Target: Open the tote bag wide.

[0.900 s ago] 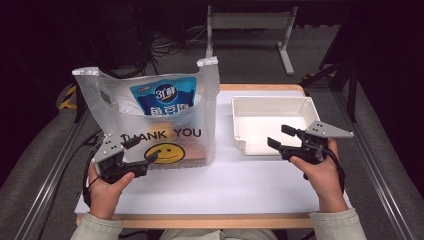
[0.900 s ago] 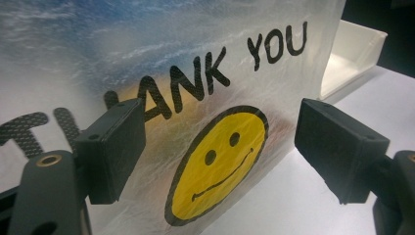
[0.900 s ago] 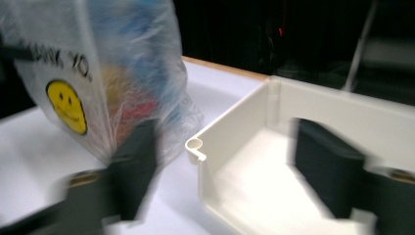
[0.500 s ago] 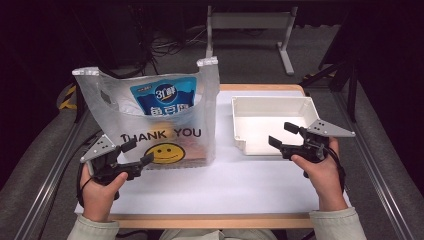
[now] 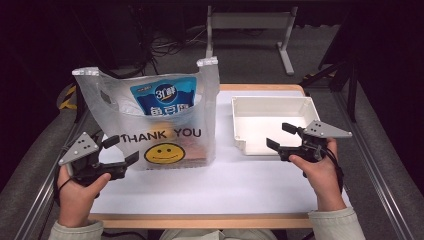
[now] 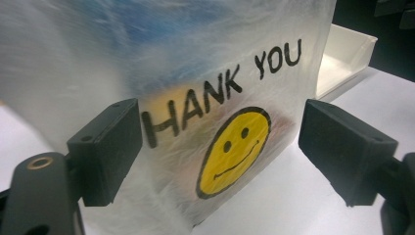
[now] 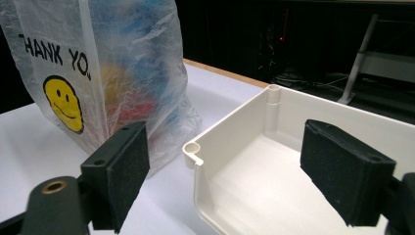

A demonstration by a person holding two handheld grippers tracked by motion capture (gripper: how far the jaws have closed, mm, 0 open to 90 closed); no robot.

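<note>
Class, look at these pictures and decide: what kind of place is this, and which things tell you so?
Probably a lab or recording workspace, not a home. A white-topped table stands in a dark room, cables trail on the floor behind it, and a staged plastic bag and white bin sit ready.

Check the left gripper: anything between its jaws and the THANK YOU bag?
Nothing visible. The left gripper is open, its jaws pointing straight at the bag, with bare white table in the gap. In the left gripper view the bag's printed face sits just beyond the two pads, untouched.
</note>
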